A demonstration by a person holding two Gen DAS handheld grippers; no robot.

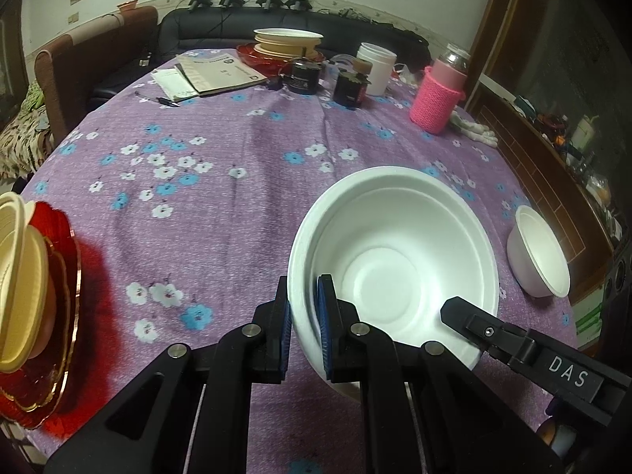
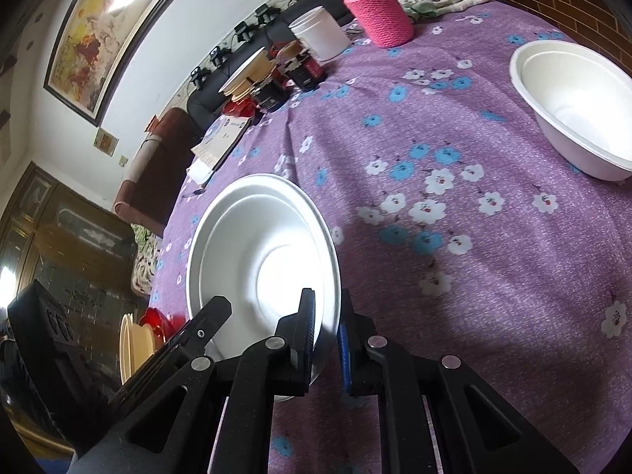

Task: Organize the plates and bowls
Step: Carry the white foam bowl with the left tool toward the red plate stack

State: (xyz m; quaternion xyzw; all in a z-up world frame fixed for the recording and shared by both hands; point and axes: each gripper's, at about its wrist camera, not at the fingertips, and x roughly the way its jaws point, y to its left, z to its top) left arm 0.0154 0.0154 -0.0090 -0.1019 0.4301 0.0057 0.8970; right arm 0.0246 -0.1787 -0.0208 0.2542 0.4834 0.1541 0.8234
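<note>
A large white bowl (image 1: 395, 264) sits low over the purple flowered tablecloth (image 1: 221, 181). My left gripper (image 1: 304, 328) is shut on its left rim, one finger inside, one outside. My right gripper (image 2: 326, 335) is shut on the opposite rim of the same bowl (image 2: 260, 260); its finger shows in the left wrist view (image 1: 474, 324). A second white bowl (image 1: 539, 252) stands to the right, also in the right wrist view (image 2: 580, 106). A stack of cream bowls on red plates (image 1: 35, 288) lies at the left edge.
At the far side stand another stack of cream and red plates (image 1: 286, 45), a white cup (image 1: 375, 67), a pink knitted bottle (image 1: 438, 91), two dark jars (image 1: 304, 75), papers (image 1: 213, 73) and a pen (image 1: 158, 99). Chairs and a sofa are behind.
</note>
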